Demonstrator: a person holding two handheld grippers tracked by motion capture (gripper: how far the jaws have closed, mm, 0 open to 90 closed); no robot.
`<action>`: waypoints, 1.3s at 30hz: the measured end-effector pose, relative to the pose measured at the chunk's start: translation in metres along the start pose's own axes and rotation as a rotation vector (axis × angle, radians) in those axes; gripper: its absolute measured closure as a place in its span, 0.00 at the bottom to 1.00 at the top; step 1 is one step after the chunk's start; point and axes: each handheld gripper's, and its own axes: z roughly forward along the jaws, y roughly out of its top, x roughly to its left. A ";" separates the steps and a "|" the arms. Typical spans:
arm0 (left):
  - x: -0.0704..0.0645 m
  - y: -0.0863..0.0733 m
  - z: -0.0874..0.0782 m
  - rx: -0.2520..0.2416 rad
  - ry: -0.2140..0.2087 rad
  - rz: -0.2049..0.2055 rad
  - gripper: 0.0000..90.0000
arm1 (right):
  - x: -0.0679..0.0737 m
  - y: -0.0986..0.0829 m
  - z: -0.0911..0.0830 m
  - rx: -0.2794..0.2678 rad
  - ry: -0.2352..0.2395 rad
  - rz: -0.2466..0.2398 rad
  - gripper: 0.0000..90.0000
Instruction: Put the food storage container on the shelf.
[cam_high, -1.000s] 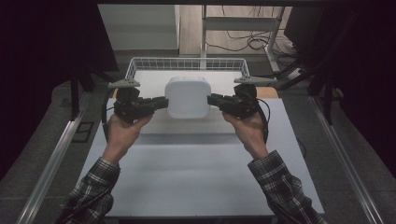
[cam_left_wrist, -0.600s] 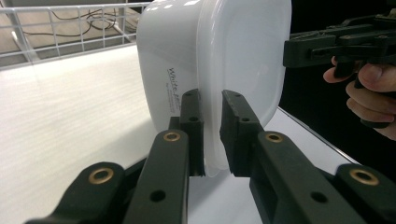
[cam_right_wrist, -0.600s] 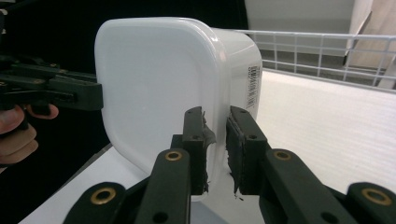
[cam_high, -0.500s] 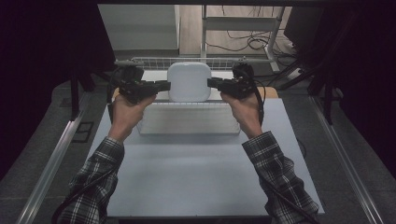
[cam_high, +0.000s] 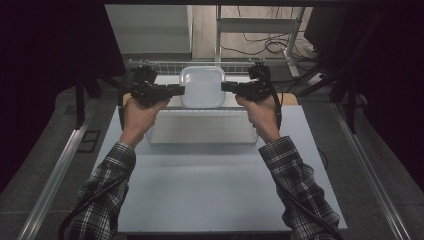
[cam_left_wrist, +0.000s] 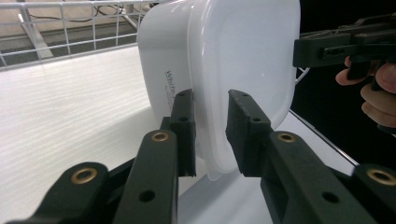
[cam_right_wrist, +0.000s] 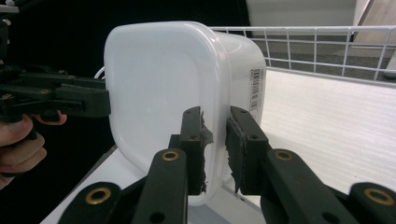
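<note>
1. My left gripper (cam_high: 176, 91) has its two jaws closed down on the left rim of the white lidded container (cam_high: 202, 87); in the left gripper view the lid's edge sits pinched between my pads (cam_left_wrist: 184, 126).
2. My right gripper (cam_high: 229, 87) is clamped the same way on the container's right rim, its jaws nearly together with the rim squeezed between them in the right gripper view.
3. The container hangs between my two grippers, lifted clear of the surface, its lid facing the high camera.
4. A printed label (cam_right_wrist: 255, 89) runs down the container's side wall, on the side away from the lid.
5. Behind and below the container is the wire basket (cam_high: 150, 64), its white mesh rail just past the container's far edge.
6. On the near side of the container lies a pale ribbed mat (cam_high: 200, 130) on the table (cam_high: 200, 195).
</note>
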 end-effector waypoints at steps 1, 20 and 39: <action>0.000 0.001 0.000 0.004 0.000 0.007 0.79 | 0.000 0.001 0.001 -0.002 -0.003 0.000 0.83; 0.009 0.008 0.015 0.008 0.021 -0.030 0.73 | 0.003 0.006 0.018 0.021 -0.090 -0.093 0.66; 0.012 0.024 0.028 0.009 0.148 0.009 0.62 | -0.004 0.014 0.029 0.004 -0.172 -0.100 0.55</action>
